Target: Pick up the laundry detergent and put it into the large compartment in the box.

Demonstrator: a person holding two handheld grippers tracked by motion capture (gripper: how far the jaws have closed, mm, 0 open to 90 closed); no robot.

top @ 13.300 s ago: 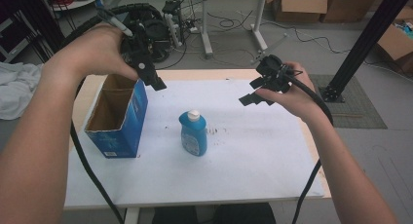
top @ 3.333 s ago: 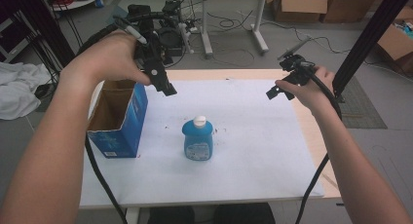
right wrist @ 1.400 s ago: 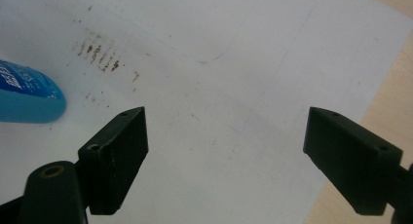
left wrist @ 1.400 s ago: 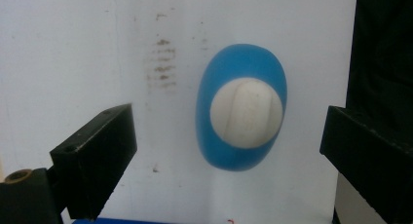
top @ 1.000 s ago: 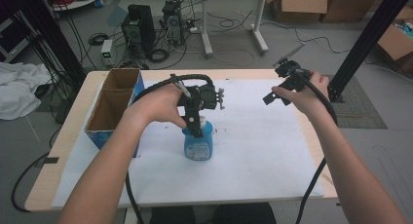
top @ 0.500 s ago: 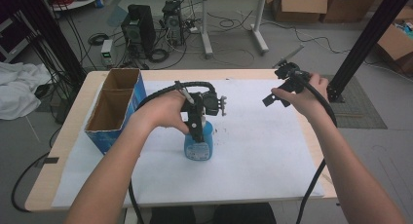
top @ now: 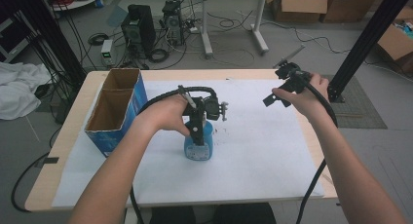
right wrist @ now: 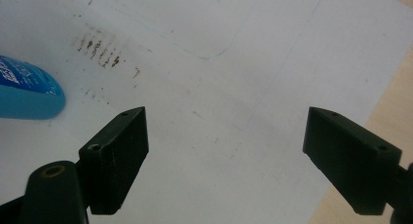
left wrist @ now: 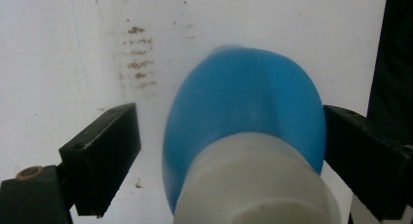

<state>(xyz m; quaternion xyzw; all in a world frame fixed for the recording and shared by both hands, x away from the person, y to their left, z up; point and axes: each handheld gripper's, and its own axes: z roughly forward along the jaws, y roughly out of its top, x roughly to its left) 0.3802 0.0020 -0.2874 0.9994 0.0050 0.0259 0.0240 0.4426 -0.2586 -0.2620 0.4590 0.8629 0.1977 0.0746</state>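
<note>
A blue bottle [top: 198,150] with a white cap stands upright on the white paper [top: 263,151] near the table's middle. My left gripper [top: 197,132] points straight down over it. In the left gripper view the bottle [left wrist: 243,136] sits between the two jaws of the open left gripper [left wrist: 231,156]. The left jaw stands clear of the bottle and the right jaw is close against its side. My right gripper [top: 274,98] hovers open over the paper at the far right. In its own view the right gripper [right wrist: 229,156] holds nothing, and the bottle [right wrist: 24,95] shows at the left edge.
An open blue cardboard box [top: 114,112] with two compartments stands at the table's left. The wooden table edge [top: 63,151] borders the paper. Smudge marks [right wrist: 100,48] dot the paper near the bottle. Cables trail from both grippers.
My left gripper has come from above the blue box to the bottle and sunk down around its top. The right gripper has stayed at the far right.
</note>
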